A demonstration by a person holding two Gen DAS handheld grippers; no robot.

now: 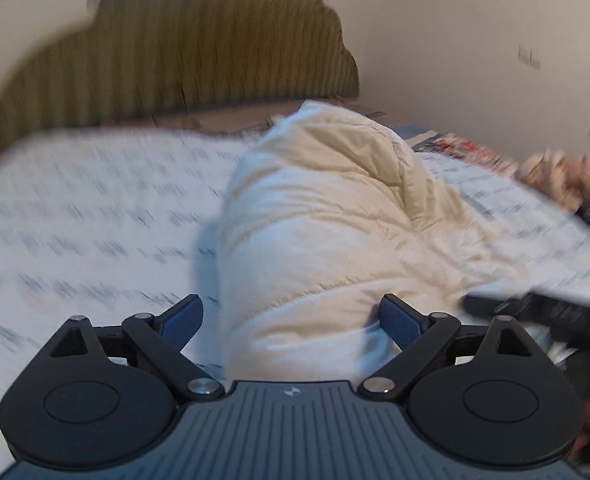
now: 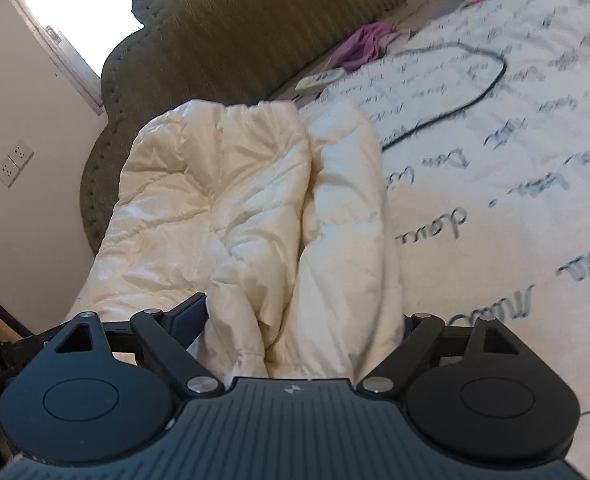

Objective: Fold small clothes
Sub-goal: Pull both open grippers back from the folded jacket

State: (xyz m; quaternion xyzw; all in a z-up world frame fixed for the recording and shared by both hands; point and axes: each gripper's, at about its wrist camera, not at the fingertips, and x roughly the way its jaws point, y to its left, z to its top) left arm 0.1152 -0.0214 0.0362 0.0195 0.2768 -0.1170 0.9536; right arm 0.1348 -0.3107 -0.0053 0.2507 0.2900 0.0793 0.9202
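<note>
A cream puffy jacket (image 1: pixel 327 216) lies bunched lengthwise on a white bed sheet (image 1: pixel 75 220) printed with blue script. My left gripper (image 1: pixel 291 320) stands open around the jacket's near end. Its right pad (image 1: pixel 399 320) is against the fabric and its left pad (image 1: pixel 183 320) is clear of it. In the right wrist view the jacket (image 2: pixel 255 208) shows two padded rolls with a fold between them. My right gripper (image 2: pixel 299 320) is wide open with the jacket's end filling the gap; the fabric hides its right fingertip. The right gripper's dark, blurred body (image 1: pixel 555 320) shows at the left view's right edge.
An olive ribbed headboard (image 2: pixel 235 40) stands behind the jacket. A black cable (image 2: pixel 475 92), a white flat device (image 2: pixel 319 78) and a purple cloth (image 2: pixel 365 44) lie on the bed sheet (image 2: pixel 515 160). Pinkish patterned cloth (image 1: pixel 555 176) sits far right. A wall socket (image 2: pixel 17 162) is at the left.
</note>
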